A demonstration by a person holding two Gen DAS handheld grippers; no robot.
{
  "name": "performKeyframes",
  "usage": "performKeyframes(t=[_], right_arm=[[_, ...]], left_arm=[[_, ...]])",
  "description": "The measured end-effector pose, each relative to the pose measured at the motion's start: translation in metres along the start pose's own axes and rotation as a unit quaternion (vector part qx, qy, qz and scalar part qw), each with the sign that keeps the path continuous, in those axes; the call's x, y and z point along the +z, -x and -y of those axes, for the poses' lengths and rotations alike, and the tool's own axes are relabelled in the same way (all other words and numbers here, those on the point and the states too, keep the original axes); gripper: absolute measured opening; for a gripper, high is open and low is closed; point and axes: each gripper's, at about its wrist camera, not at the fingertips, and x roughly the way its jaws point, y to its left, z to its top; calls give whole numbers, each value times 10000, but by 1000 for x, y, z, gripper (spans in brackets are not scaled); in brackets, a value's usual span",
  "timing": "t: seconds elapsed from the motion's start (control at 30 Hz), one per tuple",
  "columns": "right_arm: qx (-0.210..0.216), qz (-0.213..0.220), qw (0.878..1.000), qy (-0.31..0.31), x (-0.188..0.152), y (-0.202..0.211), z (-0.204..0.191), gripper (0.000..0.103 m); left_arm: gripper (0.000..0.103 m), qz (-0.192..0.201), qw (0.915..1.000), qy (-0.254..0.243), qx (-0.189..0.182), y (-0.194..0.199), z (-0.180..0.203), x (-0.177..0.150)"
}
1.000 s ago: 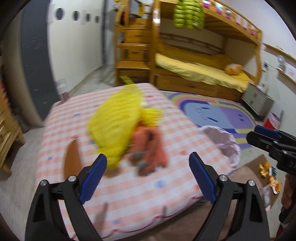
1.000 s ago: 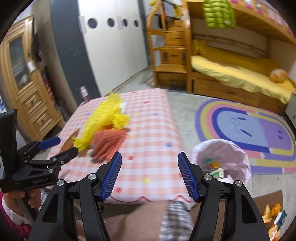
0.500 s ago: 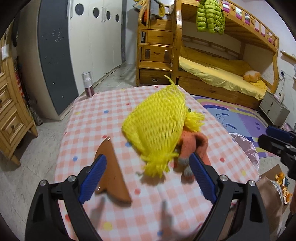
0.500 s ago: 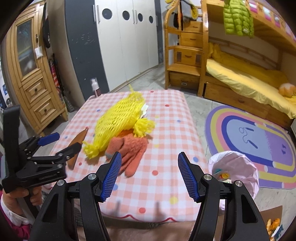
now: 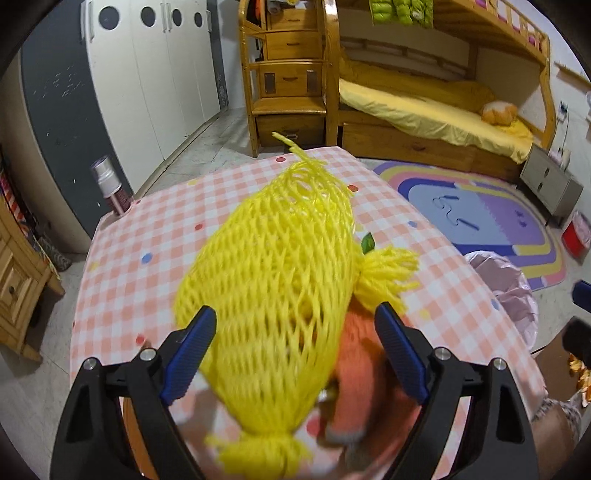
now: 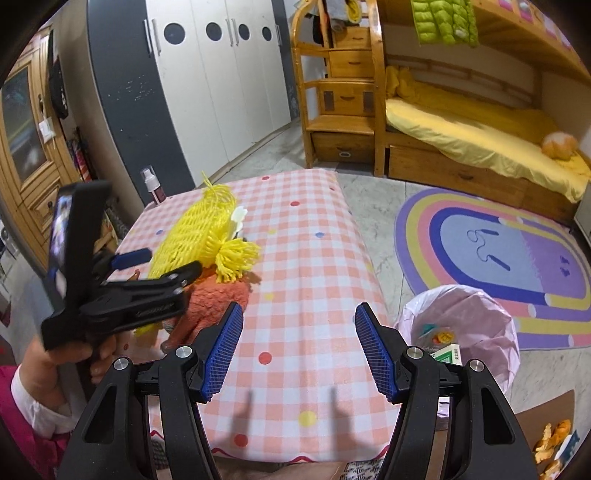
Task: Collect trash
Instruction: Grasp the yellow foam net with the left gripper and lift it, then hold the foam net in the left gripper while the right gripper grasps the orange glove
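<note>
Fingers [image 5: 192, 354] of left gripper [image 5: 295, 354] straddle yellow net [image 5: 273, 288]; lettering unreadable.

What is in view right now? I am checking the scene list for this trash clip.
yellow mesh net: one, yellow, on the table, between the left gripper's fingers
orange glove: one, orange, on the table, partly under the net
spray bottle: one, dark red with white top, far table corner
table: one, pink checked cloth
trash bin: one, pale pink liner, on the floor to the right of the table, litter inside
rug: one, rainbow bands, on the floor
bunk bed: one, wooden, yellow sheet
green jacket: one, hung on the upper bunk
wardrobe: one, white doors
left gripper: open, astride the net
right gripper: open, above bare cloth
</note>
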Motion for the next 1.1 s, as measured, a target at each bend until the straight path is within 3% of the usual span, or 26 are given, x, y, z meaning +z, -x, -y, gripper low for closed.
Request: performKeyframes(t=[0.1,0.23,0.33,0.43,0.53,0.67,0.8,0.83,1.0,1.1], right_arm=[[22,-34,10000,-42,-1,-4,4,64],[31,-73,9999,-69,-5,-6,7,64],[37,-65,9999,-67,-6,-3,7,64],[61,-25,10000,-28,-4,1,3,64],[165,-17,9998,94,0,3,-8,64],[425,-231,9980,402,2,-14,-37,64],[699,-467,9948,569,2,-36,-64,64],[732,-516,9941,611,2,-41,-70,69],[740,-614,9931,665,3,-64,-89,70],[677,-698,9936,583,7,-77,-91,60]], left_arm=[[81,-179,9997,-128,62,-16,4,7],[54,-427,9989,-186,-22,-32,2,9],[26,-208,9997,-50,-128,-21,-9,9],[10,133,9993,226,-250,7,-26,11],[10,567,9967,484,-321,47,-47,9],[10,826,9924,824,-390,86,-70,-5],[10,842,9897,1103,-347,106,-87,-27],[10,839,9888,1191,-317,109,-92,-34],[10,787,9849,1519,-257,118,-109,-56],[10,770,9841,1579,-268,120,-113,-61]])
